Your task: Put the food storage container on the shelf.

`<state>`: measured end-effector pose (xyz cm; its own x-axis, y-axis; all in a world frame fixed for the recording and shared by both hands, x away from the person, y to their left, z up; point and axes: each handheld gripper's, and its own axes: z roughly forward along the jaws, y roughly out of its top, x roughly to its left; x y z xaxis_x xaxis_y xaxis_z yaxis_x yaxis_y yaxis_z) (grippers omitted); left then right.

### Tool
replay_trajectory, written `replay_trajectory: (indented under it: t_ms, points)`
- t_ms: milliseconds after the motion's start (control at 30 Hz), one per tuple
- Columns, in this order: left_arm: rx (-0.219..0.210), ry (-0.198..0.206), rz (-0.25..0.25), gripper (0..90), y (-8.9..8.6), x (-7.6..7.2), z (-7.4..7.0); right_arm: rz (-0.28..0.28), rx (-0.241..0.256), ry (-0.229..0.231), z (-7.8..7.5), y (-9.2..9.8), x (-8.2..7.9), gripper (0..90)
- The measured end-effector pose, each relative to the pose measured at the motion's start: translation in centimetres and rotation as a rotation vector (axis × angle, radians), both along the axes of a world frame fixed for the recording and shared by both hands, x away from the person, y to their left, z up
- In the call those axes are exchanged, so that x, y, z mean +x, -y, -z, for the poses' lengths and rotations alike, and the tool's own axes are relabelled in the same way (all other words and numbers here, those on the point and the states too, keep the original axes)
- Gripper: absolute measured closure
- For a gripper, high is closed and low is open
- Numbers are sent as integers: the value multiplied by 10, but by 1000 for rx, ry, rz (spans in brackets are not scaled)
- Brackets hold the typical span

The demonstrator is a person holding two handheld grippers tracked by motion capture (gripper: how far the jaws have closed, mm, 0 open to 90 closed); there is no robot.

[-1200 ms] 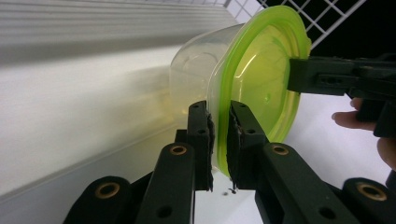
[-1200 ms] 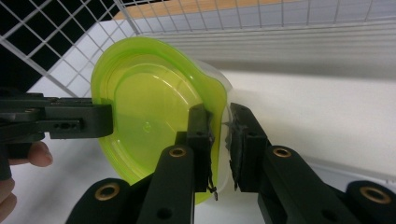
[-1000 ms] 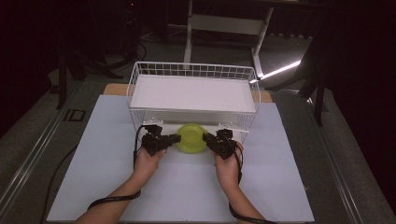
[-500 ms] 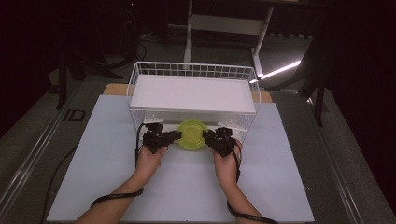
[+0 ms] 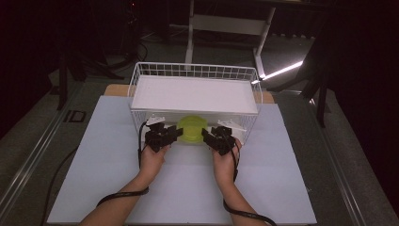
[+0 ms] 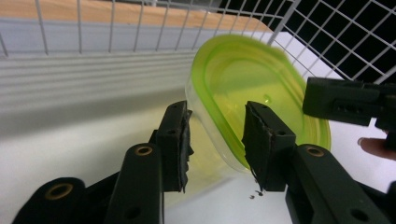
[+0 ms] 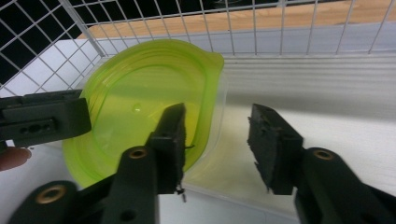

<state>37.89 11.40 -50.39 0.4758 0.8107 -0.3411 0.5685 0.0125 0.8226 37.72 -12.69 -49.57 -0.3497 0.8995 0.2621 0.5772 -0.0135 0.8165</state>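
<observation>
White wire basket (image 5: 195,70) stands just beyond the fingers (image 6: 173,140), with a white panel (image 5: 195,94) across it. White mat (image 5: 94,179) lies beneath them; pale frame (image 5: 226,23) well beyond

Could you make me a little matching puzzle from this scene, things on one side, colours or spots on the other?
Things:
1. tub
2. wire basket
3. left claw
4. right claw

Descriptions:
A. white mesh, on the white mat
B. black, by the tub's right side
C. see-through yellow-green
D. black, by the tub's left side

Pairs: 1-C, 2-A, 3-D, 4-B
</observation>
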Motion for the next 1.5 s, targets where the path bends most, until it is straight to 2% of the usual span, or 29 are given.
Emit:
replay_trajectory:
  t_ms: [67, 133, 200, 300, 500, 567, 633, 700, 733, 767, 800, 833, 867, 933, 967, 1033, 1067, 1167, 1233, 1267, 1333, 1400, 1433, 1500]
  points:
    - [3, 13, -14, 581, 0, 0, -1, 8, 2, -4, 1, 1, 1, 515]
    - [-28, 10, -14, 571, -1, 1, -1, 15, 0, -4, 0, 1, 2, 508]
    - [-55, 38, -26, 557, -4, -1, -3, 15, 19, 5, -1, 2, 1, 483]
    - [-56, 44, -15, 557, -6, -3, -6, 15, 13, 28, -5, 3, -2, 477]
    - [-70, 30, 16, 529, -13, -15, -7, -1, 25, 52, -13, 7, -15, 483]
    - [-74, 23, 26, 492, -15, -22, -8, -1, 38, 50, -14, 9, -21, 504]
    - [-79, 22, 45, 484, -17, -30, -9, -12, 24, 49, -14, 9, -28, 547]
    - [-90, 34, 70, 438, -20, -39, -12, -23, 12, 45, -14, 7, -35, 585]
    - [-99, 42, 113, 404, -22, -43, -13, -32, 13, 39, -14, 6, -37, 605]
    - [-101, 61, 143, 332, -23, -48, -14, -39, 17, 29, -12, 5, -40, 621]
    - [-99, 72, 147, 262, -24, -54, -15, -47, 14, 18, -11, 4, -41, 638]
    - [-99, 69, 150, 251, -25, -59, -16, -54, 12, 8, -10, 2, -43, 668]
    - [-93, 64, 158, 244, -26, -63, -17, -64, 1, -1, -8, 0, -44, 692]
    - [-52, 84, 179, 127, -27, -73, -17, -75, -30, -13, -4, -5, -47, 741]
    - [-35, 99, 195, 105, -28, -79, -17, -84, -37, -25, -2, -7, -47, 744]
    - [-29, 82, 227, 14, -31, -86, -16, -90, -47, -50, 3, -11, -47, 860]
    - [-45, 78, 237, 8, -34, -93, -16, -94, -57, -55, 4, -13, -46, 894]
    - [-58, 97, 206, 8, -43, -108, -15, -117, -70, -66, 7, -22, -45, 899]
    - [-75, 88, 175, 8, -50, -116, -12, -129, -74, -65, 8, -28, -43, 899]
    - [-87, 95, 158, 8, -53, -120, -11, -129, -75, -63, 9, -30, -42, 899]
    - [-85, 98, 125, 8, -58, -128, -8, -132, -74, -61, 10, -33, -39, 898]
    - [-103, 96, 115, 8, -64, -133, -6, -132, -66, -62, 12, -35, -36, 898]
    - [-97, 94, 107, 9, -66, -134, -6, -134, -70, -60, 13, -36, -34, 898]
    - [-106, 110, 98, 9, -71, -138, -8, -132, -72, -66, 15, -37, -30, 898]
